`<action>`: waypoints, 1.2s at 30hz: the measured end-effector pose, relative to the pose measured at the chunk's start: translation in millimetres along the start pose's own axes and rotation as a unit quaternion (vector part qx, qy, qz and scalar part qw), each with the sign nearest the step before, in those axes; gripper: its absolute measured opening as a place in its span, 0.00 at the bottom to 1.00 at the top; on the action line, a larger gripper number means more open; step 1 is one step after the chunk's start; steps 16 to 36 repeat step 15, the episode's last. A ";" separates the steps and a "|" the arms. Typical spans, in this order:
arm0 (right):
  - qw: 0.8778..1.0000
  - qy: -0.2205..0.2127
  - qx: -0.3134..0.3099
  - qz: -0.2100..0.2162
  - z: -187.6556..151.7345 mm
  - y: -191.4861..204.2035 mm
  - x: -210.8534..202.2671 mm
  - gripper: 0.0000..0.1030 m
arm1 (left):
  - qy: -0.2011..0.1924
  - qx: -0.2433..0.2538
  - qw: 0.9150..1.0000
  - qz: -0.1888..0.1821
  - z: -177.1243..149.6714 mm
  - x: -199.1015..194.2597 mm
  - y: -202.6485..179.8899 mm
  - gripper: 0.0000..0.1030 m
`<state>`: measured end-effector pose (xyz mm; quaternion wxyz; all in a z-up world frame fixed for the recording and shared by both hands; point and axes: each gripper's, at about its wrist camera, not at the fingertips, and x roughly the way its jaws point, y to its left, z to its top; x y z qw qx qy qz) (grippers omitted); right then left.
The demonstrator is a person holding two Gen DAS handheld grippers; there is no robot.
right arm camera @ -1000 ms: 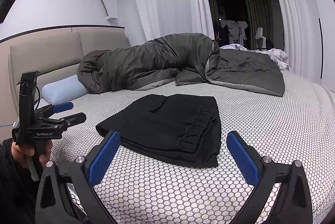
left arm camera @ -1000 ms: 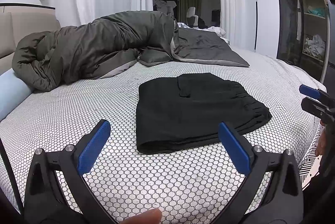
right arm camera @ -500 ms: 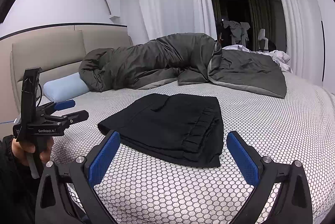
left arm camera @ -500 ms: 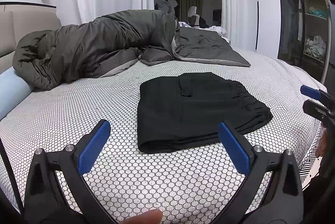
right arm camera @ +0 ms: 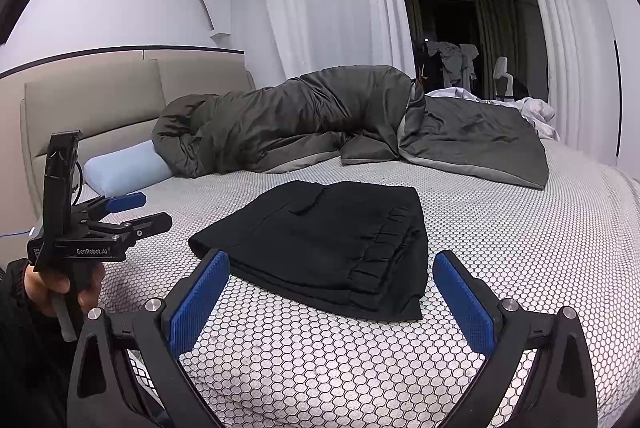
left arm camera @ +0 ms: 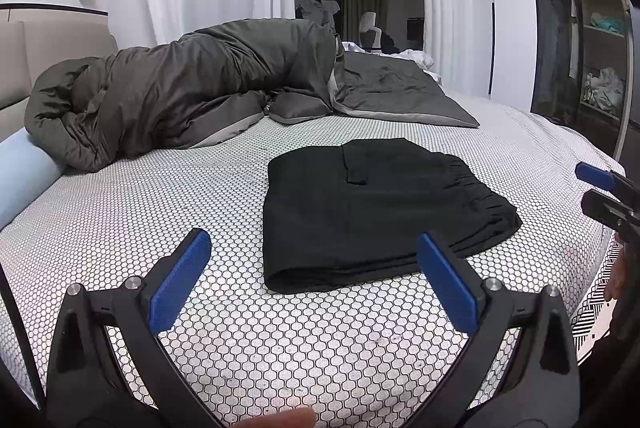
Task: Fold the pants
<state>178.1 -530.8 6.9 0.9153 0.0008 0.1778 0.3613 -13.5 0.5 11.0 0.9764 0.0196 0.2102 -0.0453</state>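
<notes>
Black pants (left arm camera: 372, 212) lie folded into a flat rectangle on the bed; in the right wrist view the pants (right arm camera: 328, 244) show their gathered waistband toward me. My left gripper (left arm camera: 314, 284) hangs open above the sheet, just short of the pants' near edge, holding nothing. My right gripper (right arm camera: 330, 298) is open too, close to the waistband end, with nothing between its blue pads. Each gripper appears in the other's view: the left gripper (right arm camera: 138, 210) at the left, the right gripper (left arm camera: 596, 188) at the right edge.
The bed (left arm camera: 160, 212) has a white honeycomb-patterned sheet. A bunched dark grey duvet (left arm camera: 180, 92) lies across the far side, a light blue pillow (right arm camera: 128, 168) by the beige headboard (right arm camera: 100, 100). A wardrobe with shelves (left arm camera: 592, 60) stands at the right.
Both grippers have drifted back and upward very slightly; the pants lie as before and both stay open.
</notes>
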 end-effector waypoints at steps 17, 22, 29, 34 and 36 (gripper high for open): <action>1.000 0.007 -0.004 0.004 -0.8 -0.6 3.6 1.00 | -0.003 0.000 1.000 -0.003 -0.2 -1.8 7.6 0.99; 1.000 0.007 -0.004 0.004 -0.8 -0.6 3.6 1.00 | -0.003 0.000 1.000 -0.003 -0.2 -1.8 7.6 0.99; 1.000 0.007 -0.004 0.004 -0.8 -0.6 3.6 1.00 | -0.003 0.000 1.000 -0.003 -0.2 -1.8 7.6 0.99; 1.000 0.007 -0.004 0.004 -0.8 -0.6 3.6 1.00 | -0.003 0.000 1.000 -0.003 -0.2 -1.8 7.6 0.99; 1.000 0.007 -0.004 0.004 -0.8 -0.6 3.6 1.00 | -0.003 0.000 1.000 -0.003 -0.2 -1.8 7.6 0.99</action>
